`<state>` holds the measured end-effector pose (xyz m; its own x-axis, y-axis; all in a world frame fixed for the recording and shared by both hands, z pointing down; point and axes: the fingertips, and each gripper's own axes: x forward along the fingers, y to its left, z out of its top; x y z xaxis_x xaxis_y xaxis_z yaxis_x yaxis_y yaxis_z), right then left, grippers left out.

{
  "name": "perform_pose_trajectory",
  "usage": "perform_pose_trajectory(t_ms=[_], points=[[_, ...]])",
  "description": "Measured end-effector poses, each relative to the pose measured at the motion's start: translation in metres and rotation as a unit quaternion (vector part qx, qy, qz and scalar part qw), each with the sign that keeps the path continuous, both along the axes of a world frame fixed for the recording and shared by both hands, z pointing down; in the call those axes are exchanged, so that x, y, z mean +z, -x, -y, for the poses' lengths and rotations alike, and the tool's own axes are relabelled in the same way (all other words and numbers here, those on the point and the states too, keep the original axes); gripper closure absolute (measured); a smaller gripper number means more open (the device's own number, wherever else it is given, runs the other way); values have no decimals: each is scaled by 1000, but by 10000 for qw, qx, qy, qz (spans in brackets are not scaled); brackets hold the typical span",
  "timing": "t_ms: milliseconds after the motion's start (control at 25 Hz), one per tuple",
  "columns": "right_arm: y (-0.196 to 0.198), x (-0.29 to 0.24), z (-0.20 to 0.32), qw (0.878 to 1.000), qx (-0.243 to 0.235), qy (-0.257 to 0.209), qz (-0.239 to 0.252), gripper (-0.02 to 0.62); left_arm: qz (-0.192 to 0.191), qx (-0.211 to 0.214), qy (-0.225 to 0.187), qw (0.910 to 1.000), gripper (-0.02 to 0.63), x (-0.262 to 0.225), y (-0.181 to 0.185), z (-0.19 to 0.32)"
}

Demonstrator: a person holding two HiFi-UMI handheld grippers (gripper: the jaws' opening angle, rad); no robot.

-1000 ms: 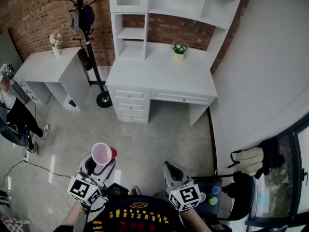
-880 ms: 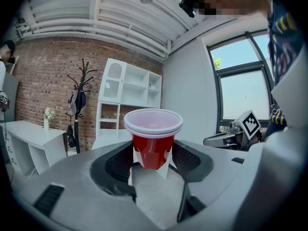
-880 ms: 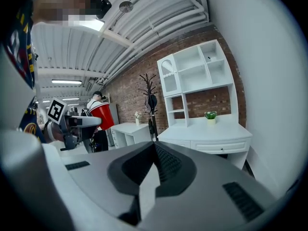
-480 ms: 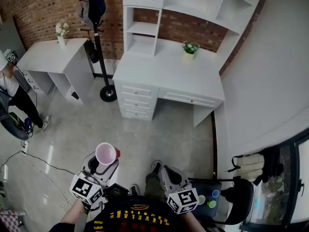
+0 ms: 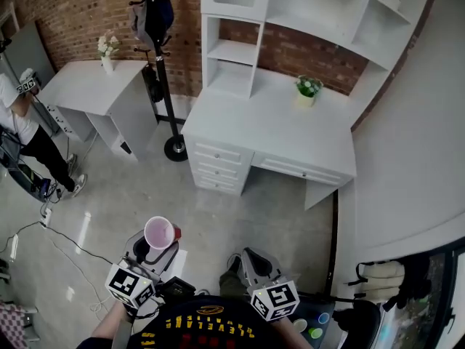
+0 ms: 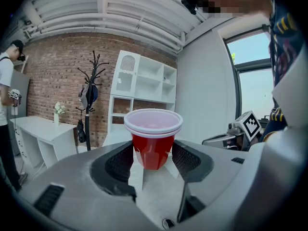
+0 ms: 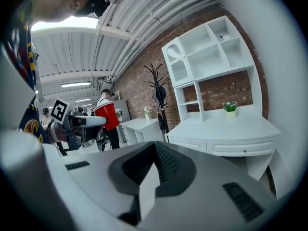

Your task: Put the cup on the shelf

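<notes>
Cup on its way to the white shelf unit point(image 5: 305, 13)
Well short of the desk point(image 5: 276, 126), the left gripper point(image 5: 151, 247) clamps the red plastic cup point(image 5: 159, 233) upright over the floor; keep it level approaching. The right gripper point(image 5: 259, 266) looks closed, empty.

Potted plant point(image 5: 308, 89) on desk point(image 5: 254, 126), under shelf point(image 5: 320, 6)

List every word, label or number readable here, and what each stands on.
"CLEVELAND", seemingly, upside down in the head view: yellow print on the person's dark shirt.
Cubes on left gripper and right gripper: square markers only, no letters.
Red cup: no print visible.
</notes>
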<state>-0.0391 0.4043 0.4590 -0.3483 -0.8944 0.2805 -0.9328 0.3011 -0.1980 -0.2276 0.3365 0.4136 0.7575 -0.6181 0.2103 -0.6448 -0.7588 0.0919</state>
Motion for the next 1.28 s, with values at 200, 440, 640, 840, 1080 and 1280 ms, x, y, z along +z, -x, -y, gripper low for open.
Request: perform_pose_trajectory(t_ms=[200, 440, 640, 840, 1080, 1280], points=[[-40, -6, 49, 9998, -174, -30, 27, 603, 146, -167, -14, 9998, 351, -6, -35, 43], [-93, -8, 92, 9997, -231, -51, 111, 603, 273, -283, -136, 9991, 351, -13, -82, 88], [-130, -2, 121, 9995, -266, 1, 187, 603, 341, -293, 28, 9990, 351, -13, -116, 106], [-142, -5, 140, 9992, -285, -16, 277, 603, 429, -379, 75, 9983, 351, -9, -125, 122], [-148, 12, 155, 9991, -289, 199, 251, 603, 370, -527, 73, 9979, 351, -1, -124, 150], [-163, 14, 183, 9995, -78, 229, 178, 601, 343, -387, 172, 9985, 351, 8, -136, 184]])
